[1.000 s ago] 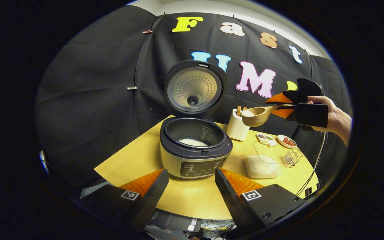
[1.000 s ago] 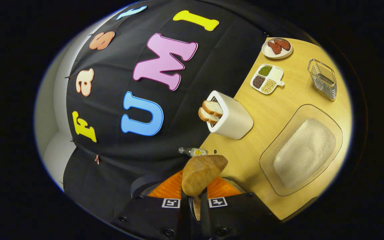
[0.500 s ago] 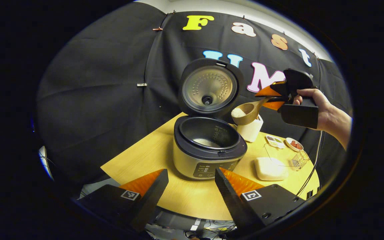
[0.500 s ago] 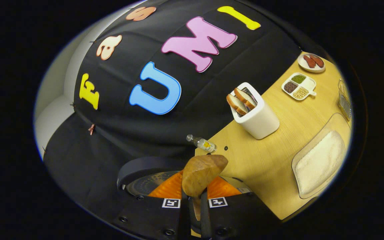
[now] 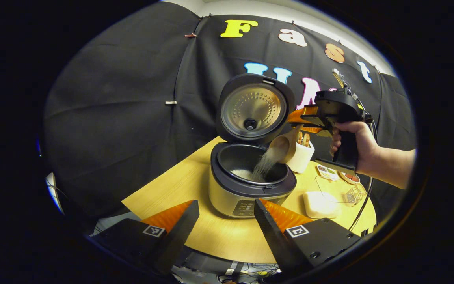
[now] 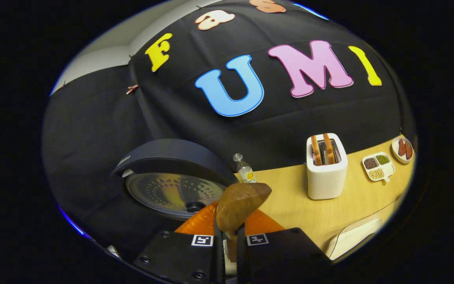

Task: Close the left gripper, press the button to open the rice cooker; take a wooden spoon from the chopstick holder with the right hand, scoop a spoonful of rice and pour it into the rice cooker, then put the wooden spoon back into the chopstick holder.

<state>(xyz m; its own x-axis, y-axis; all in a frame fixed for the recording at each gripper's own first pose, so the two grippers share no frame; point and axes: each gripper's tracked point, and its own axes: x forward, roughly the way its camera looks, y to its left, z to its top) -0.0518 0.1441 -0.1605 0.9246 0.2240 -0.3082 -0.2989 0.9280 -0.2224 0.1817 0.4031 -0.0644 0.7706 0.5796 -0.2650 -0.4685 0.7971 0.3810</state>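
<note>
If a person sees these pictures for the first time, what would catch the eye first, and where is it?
Most striking is the rice streaming from the tilted wooden spoon into the open rice cooker at the centre of the left gripper view. The right gripper holds the spoon from the right, under the raised lid.

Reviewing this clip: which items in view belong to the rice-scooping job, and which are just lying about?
Belong to the job:
- rice cooker, lid up
- wooden spoon, tipped, rice pouring into the pot
- right gripper, shut on the spoon's handle
- heap of rice on its clear tray
- left gripper, open

Lying about:
- small bottle
- divided dish of beans
- wire basket
</note>
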